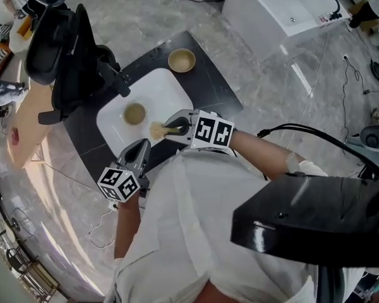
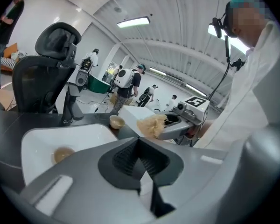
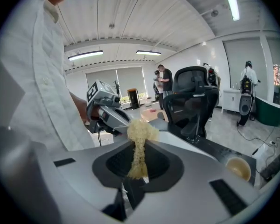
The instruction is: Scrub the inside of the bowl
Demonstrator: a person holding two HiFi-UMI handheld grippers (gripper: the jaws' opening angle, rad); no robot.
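Observation:
A tan bowl (image 1: 134,113) sits inside the white sink (image 1: 170,90); the left gripper view shows that bowl (image 2: 61,154) low at the left. A second bowl (image 1: 181,60) stands on the black counter behind the sink, and is also seen as the bowl on the counter (image 2: 116,121) (image 3: 238,168). My right gripper (image 1: 167,130) hovers over the sink's near rim, shut on a tan fibrous scrubber (image 1: 156,130) (image 3: 139,143), to the right of the sink bowl and apart from it. My left gripper (image 1: 141,145) is at the sink's near edge, shut with nothing in it.
A black faucet (image 1: 115,77) stands at the sink's left side. A black office chair (image 1: 63,55) stands close behind it, next to a wooden desk (image 1: 28,125). A white unit (image 1: 281,5) is at the far right, with cables on the floor.

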